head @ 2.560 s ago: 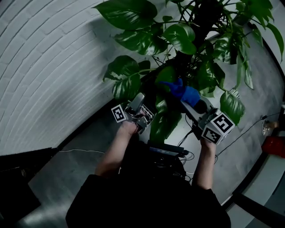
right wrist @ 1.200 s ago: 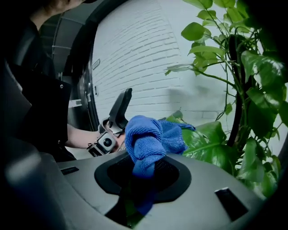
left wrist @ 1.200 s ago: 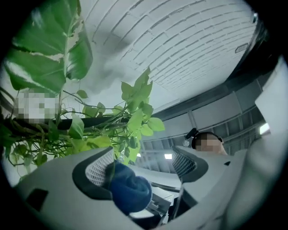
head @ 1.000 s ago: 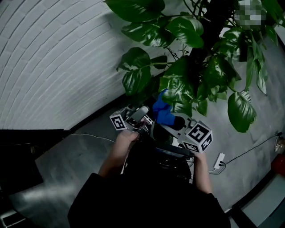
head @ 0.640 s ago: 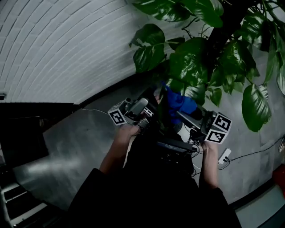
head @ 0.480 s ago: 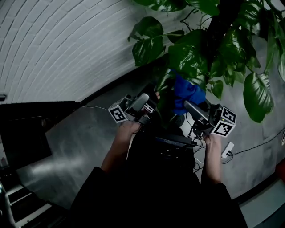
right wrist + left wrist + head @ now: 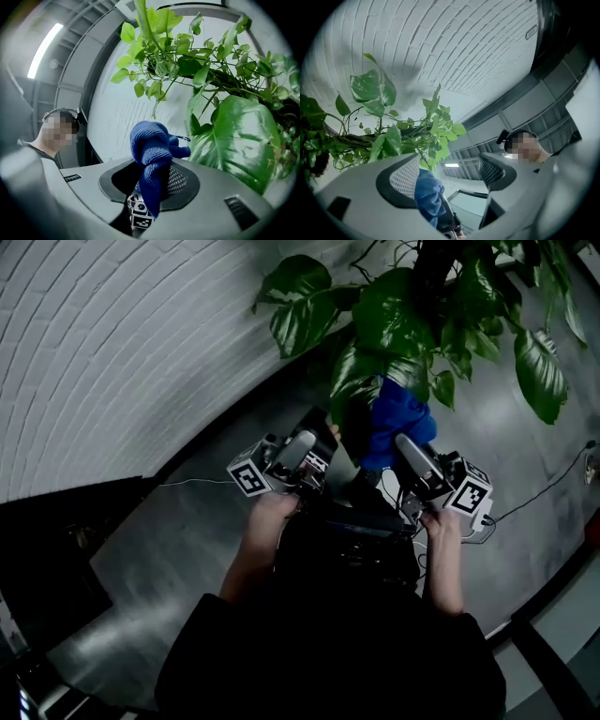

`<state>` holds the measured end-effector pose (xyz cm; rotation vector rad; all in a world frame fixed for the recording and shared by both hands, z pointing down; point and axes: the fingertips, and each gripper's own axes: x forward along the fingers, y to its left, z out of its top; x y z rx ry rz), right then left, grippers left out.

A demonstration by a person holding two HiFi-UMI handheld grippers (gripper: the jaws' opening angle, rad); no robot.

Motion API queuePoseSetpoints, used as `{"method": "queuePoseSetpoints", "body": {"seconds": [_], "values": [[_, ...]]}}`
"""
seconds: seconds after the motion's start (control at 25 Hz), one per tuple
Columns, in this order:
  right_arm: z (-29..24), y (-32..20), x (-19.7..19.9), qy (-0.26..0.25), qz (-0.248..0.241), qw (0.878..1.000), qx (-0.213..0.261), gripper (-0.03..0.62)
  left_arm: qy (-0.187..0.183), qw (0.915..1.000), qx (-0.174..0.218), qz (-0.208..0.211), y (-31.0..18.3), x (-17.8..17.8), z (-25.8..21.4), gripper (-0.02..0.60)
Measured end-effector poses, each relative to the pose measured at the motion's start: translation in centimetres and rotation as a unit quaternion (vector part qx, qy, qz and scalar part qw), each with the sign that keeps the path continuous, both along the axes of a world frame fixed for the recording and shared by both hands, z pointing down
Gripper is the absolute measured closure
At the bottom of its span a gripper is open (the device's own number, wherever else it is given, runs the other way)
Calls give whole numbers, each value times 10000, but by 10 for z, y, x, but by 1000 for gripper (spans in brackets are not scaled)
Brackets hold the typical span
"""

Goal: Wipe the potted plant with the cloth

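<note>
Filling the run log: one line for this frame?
left claw: open | right claw: shut on blue cloth | cloth beside plant leaf, contact unclear

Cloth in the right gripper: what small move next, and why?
Probably ease the right gripper toward the large leaf beside it, so that the blue cloth it clamps presses on the leaf; firm contact isn't evident yet. The left gripper is open and empty.

Blue cloth (image 7: 151, 149) seen as coarse matt knit, potted plant (image 7: 236, 136) leaves glossy and smooth, left hand-held gripper (image 7: 450, 171) cased in matt grey plastic, pads (image 7: 405, 177) finely meshed, wall (image 7: 103, 352) of white-painted matt brick, floor (image 7: 169, 559) finished smooth with dull sheen
</note>
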<state>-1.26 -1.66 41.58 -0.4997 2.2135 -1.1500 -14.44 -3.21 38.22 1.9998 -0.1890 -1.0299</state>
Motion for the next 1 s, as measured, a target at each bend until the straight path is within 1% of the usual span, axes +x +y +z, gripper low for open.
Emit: {"method": "queuePoseSetpoints", "body": {"seconds": [0.2,0.28,0.4,0.48,0.56,0.72,0.84,1.0], "values": [[-2,44,-22,123,615,9979,-180,473,362,9983,-111,439,26,-19,7,175],[1,61,-28,111,798,9964,-278,473,385,9973,-130,607,39,-22,9,178],[1,85,-32,-66,972,9943,-443,473,416,9956,-155,827,57,-19,8,183],[-3,97,-34,-109,1019,9937,-459,473,427,9949,-189,892,69,-17,6,183],[-7,104,-34,-23,1042,9939,-358,473,396,9949,-184,908,78,-17,3,190],[-15,110,-36,-66,918,9956,-183,473,285,9960,-62,845,92,-12,-4,199],[-25,123,-25,-113,824,9965,-32,473,214,9970,7,748,107,1,-12,207],[-24,138,-2,-236,759,9968,-12,473,96,9975,22,699,124,25,-17,213]]}}
